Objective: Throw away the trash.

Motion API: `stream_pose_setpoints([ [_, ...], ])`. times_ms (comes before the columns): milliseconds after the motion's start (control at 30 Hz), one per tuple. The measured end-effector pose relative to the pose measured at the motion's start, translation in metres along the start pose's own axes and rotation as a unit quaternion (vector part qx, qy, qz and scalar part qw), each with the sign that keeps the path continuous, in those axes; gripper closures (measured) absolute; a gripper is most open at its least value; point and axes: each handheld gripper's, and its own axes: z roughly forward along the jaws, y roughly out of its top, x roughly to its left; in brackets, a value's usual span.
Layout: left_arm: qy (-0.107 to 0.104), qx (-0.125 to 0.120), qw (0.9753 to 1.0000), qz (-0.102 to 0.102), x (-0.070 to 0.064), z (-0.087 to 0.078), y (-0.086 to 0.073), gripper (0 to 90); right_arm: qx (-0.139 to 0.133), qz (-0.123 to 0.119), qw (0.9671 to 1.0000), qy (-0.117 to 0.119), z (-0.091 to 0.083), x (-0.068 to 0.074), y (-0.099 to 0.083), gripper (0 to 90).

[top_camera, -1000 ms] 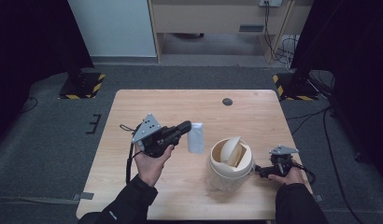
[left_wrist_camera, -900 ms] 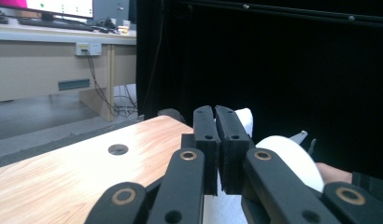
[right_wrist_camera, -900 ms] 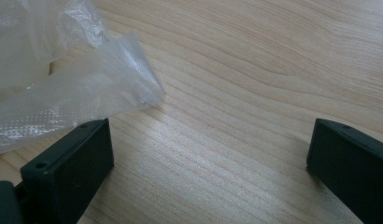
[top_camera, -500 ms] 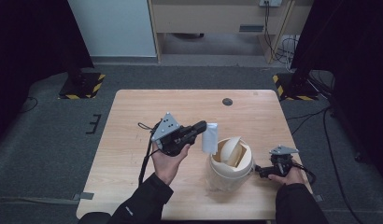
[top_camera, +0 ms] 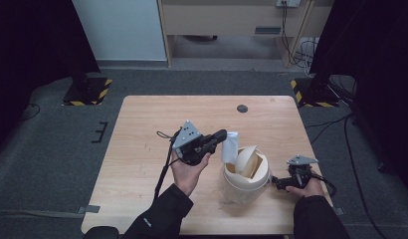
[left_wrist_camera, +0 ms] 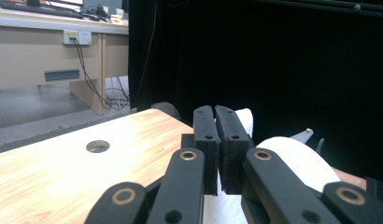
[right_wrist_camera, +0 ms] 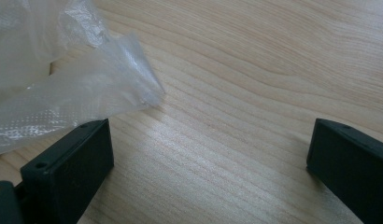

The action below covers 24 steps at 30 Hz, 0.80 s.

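Claw on the left (top_camera: 223, 135) is seen clamped on a white paper piece (top_camera: 230, 147), its jaws pressed together with the sheet pinched between them; since a second ago it has been carried rightward across the tabletop (top_camera: 142, 149) and the paper now hangs at the rim of the white bin (top_camera: 244, 180), whose swing lid (top_camera: 247, 160) is tipped open. From this it is judged that the paper is about to be dropped in. The right claw (top_camera: 277, 182) is held wide open and empty, low over the wood just beside the bin, where clear plastic liner (right_wrist_camera: 63, 84) is seen near one jaw. Open room is left toward the far edge, where only a small round hole (top_camera: 242, 108) is set; the bin stands close to the near edge
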Motion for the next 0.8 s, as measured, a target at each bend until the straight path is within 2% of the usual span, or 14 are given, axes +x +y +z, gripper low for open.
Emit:
stream_pose_setpoints([
  [233, -0.01, 0.002, 0.9999, -0.012, 0.0, 0.005, -0.006, 87.5, 0.0, 0.0, 1.0, 0.0, 0.0, 0.0, 0.0, 0.7],
  [533, -0.039, -0.004, 0.9989, -0.026, -0.004, 0.014, -0.012, 87.5, 0.0, -0.002, 1.0, 0.0, 0.0, 0.0, 0.0, 0.8],
  [700, -0.049, -0.005, 0.9985, -0.022, -0.007, 0.017, -0.013, 87.5, 0.0, -0.001, 1.0, 0.001, 0.0, 0.0, 0.0, 0.8],
  [800, -0.054, -0.009, 0.9981, -0.029, -0.005, 0.016, -0.014, 87.5, 0.0, -0.002, 1.0, 0.001, 0.0, 0.0, 0.0, 0.8],
])
